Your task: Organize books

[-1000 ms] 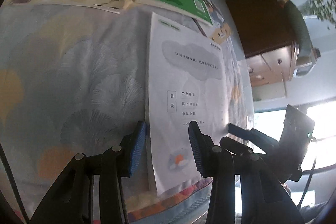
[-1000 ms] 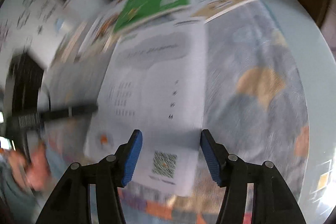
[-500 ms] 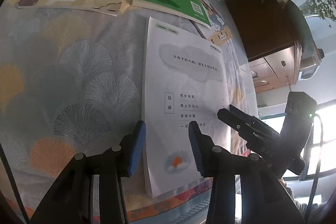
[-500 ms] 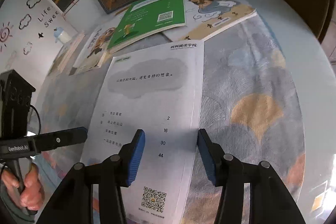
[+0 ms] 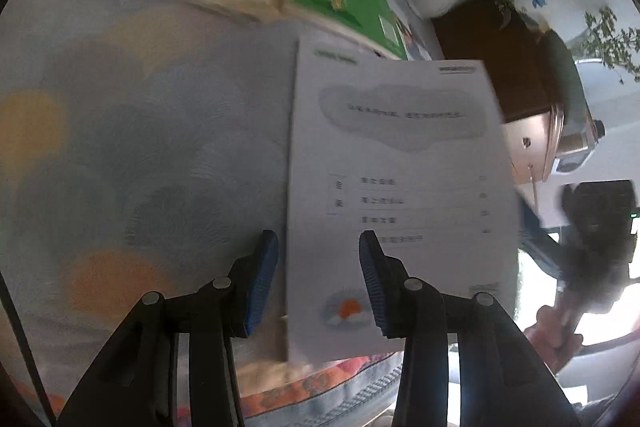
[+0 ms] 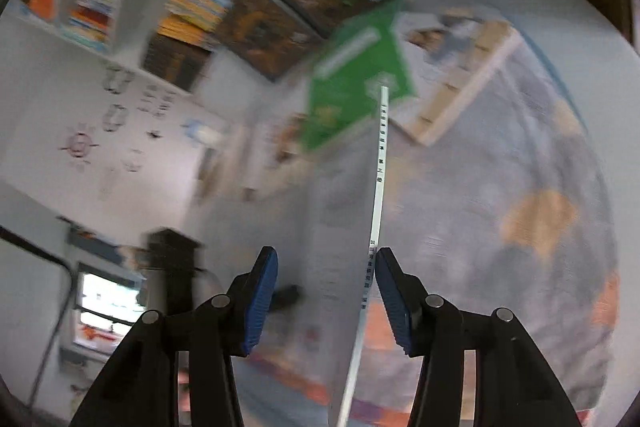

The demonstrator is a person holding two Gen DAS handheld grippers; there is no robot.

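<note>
Our right tongs (image 6: 326,293) stand open around the white book (image 6: 378,187), seen edge-on; our left tongs (image 5: 319,279) gape open at 6 o'clock.

White book (image 6: 376,187) now apparently on edge

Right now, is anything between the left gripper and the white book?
Nothing visible. The white book has its left edge showing between the open fingers of the left gripper, with only patterned tablecloth beside it.
</note>
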